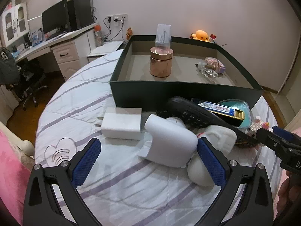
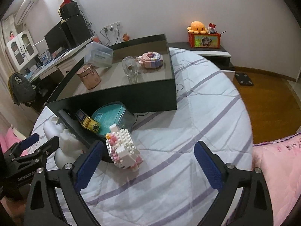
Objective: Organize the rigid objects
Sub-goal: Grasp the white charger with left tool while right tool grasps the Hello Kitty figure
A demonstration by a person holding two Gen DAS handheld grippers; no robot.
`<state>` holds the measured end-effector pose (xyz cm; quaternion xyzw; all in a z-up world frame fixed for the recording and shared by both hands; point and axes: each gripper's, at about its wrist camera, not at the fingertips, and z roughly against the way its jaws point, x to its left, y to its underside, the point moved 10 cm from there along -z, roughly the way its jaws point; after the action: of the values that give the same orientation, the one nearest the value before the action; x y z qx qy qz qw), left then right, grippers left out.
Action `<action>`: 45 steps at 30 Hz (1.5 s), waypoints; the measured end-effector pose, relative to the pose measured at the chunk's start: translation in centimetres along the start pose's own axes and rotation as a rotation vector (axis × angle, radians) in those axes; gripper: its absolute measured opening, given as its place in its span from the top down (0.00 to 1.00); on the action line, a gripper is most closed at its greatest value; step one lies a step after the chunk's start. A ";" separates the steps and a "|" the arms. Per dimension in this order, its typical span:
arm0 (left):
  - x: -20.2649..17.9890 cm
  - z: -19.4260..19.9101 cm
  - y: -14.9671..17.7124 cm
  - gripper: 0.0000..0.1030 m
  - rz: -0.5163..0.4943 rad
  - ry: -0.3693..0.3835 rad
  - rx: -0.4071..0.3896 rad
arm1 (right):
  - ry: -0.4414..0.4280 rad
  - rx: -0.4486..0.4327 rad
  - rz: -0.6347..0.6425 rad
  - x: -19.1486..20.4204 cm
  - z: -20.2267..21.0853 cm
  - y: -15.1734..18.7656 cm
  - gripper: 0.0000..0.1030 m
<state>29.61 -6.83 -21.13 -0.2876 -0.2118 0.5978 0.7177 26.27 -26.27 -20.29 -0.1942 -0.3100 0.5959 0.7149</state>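
Open striped bed point(image 2: 197, 113) stretches clear toward its right edge, while white items point(image 1: 169, 141), a brick figure point(image 2: 124, 148) and the dark box point(image 2: 150, 98) crowd its left side.

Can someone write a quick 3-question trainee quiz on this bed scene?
1. True or false: the rose-gold canister stands inside the dark box.
2. Which item lies between the open right tongs? A) white charger B) pink-and-white brick toy C) glass bottle
3. Fill in: the orange plush sits on top of a red ____.

Key
1. True.
2. B: the brick toy lies by the left finger, not gripped.
3. Crate.
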 end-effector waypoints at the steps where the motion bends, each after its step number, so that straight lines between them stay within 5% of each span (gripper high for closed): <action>1: -0.1 -0.2 0.0 0.00 0.001 0.004 -0.003 | -0.004 0.004 0.003 0.1 -0.1 0.0 0.13; 5: 0.0 -0.9 0.0 0.04 0.022 0.030 -0.003 | -0.025 0.035 0.034 0.7 -1.0 0.2 0.31; 8: -0.7 -1.4 0.4 0.27 0.032 0.092 0.028 | -0.035 0.059 0.050 1.0 -1.6 0.7 0.41; 11: -1.3 -1.0 0.5 0.48 0.024 0.123 0.026 | -0.049 0.058 0.061 1.3 -1.7 0.8 0.66; 15: -1.4 -1.0 0.5 0.49 0.031 0.139 0.028 | -0.062 0.053 0.067 1.7 -1.3 1.0 0.81; 45: 0.8 6.7 -2.1 0.52 0.034 0.135 -0.109 | -0.126 -0.100 0.126 5.1 5.9 -2.1 0.81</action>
<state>27.00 -5.22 -14.75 -0.3694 -0.1904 0.5769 0.7032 24.31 -22.30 -13.53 -0.2107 -0.3708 0.6348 0.6443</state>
